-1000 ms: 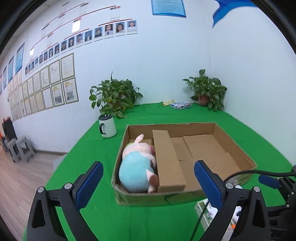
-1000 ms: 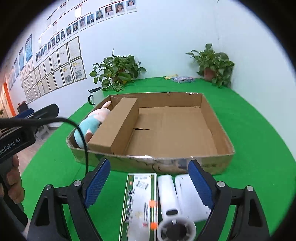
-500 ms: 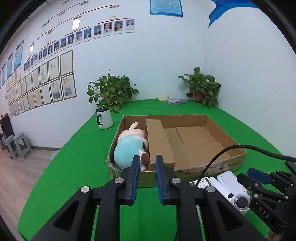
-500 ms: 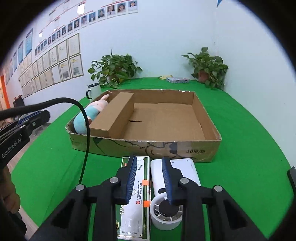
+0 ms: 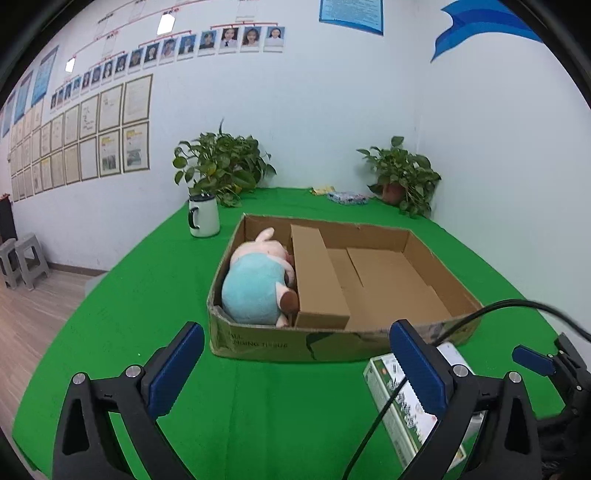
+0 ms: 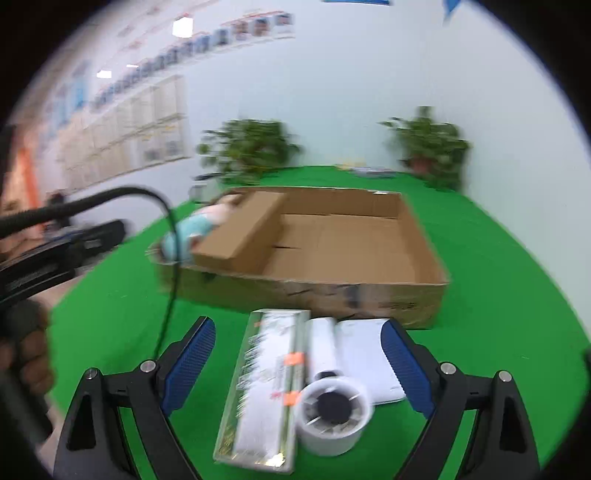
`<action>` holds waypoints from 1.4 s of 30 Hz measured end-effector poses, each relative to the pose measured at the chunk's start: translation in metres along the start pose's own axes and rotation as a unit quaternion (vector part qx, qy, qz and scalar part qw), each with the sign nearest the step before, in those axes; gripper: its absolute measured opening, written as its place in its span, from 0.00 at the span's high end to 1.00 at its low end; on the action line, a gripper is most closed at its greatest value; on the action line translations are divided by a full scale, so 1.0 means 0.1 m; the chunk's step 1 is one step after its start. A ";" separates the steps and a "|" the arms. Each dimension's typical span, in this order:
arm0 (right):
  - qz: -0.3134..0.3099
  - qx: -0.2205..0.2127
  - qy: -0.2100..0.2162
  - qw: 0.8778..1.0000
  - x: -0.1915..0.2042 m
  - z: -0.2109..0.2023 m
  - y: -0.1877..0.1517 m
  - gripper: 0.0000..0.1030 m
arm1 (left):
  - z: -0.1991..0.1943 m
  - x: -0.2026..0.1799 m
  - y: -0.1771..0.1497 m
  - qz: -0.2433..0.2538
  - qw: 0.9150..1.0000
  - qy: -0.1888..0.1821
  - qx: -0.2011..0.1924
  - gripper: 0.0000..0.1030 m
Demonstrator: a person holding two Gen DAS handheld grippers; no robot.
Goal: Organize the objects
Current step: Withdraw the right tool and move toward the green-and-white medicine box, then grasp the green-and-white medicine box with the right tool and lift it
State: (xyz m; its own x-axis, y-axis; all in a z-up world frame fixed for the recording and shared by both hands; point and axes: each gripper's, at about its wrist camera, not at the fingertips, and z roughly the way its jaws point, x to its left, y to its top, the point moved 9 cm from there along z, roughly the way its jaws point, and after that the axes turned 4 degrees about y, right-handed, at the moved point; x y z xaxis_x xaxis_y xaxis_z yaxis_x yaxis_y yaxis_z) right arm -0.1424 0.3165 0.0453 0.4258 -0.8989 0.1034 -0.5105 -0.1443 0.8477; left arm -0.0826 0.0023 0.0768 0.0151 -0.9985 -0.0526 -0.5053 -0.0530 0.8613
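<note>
Since the plush pig (image 5: 258, 284) already filled the cardboard box's (image 6: 417, 295) left bay, you held the right gripper (image 6: 297, 363), fingers apart, over the white fan (image 6: 332, 406) and green carton (image 6: 266, 384) on the tabletop (image 5: 147, 295); the left gripper (image 5: 295, 365) gaped idle.

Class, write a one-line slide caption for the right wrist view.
Open right gripper poised over slim box and white fan before cardboard tray.

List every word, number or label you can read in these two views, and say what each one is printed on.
"...ING TISSUE", first letters unreadable: front wall of the brown cardboard box, left wrist view.
Long green-and-white printed packet: print too blurred.
Framed certificates, portrait row and blue poster on the wall: too small.
Cardboard box front, right wrist view: dark marks, motion-blurred.
</note>
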 end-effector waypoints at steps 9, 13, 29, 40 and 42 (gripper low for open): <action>0.012 0.089 0.175 0.980 0.23 -0.46 -0.83 0.11 | 0.03 0.37 -0.26 0.027 0.999 -0.030 0.015 0.02; -0.004 0.141 0.258 0.956 0.57 -0.49 -0.98 0.11 | 0.16 0.54 -0.10 -0.026 0.998 -0.058 0.028 0.02; -0.066 0.117 0.010 0.991 0.57 0.12 -0.98 0.11 | 0.99 -0.62 -0.96 -0.049 0.941 -0.246 0.228 0.08; -0.049 0.125 -0.039 0.990 0.46 0.15 -1.05 0.40 | 0.80 -0.97 -1.55 -0.066 0.883 -0.340 0.317 0.25; -0.049 0.129 -0.028 0.990 0.49 0.06 -1.10 0.40 | 0.67 -0.98 -1.64 -0.064 0.880 -0.347 0.319 0.25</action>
State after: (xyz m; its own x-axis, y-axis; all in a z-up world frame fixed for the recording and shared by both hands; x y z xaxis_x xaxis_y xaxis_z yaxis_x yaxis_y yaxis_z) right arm -0.0697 0.2857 -0.0455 0.4446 -0.8957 -0.0087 -0.6450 -0.3269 0.6908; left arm -0.0589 0.1102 -0.0925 -0.3115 -0.7244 -0.6150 -0.9226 0.0755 0.3784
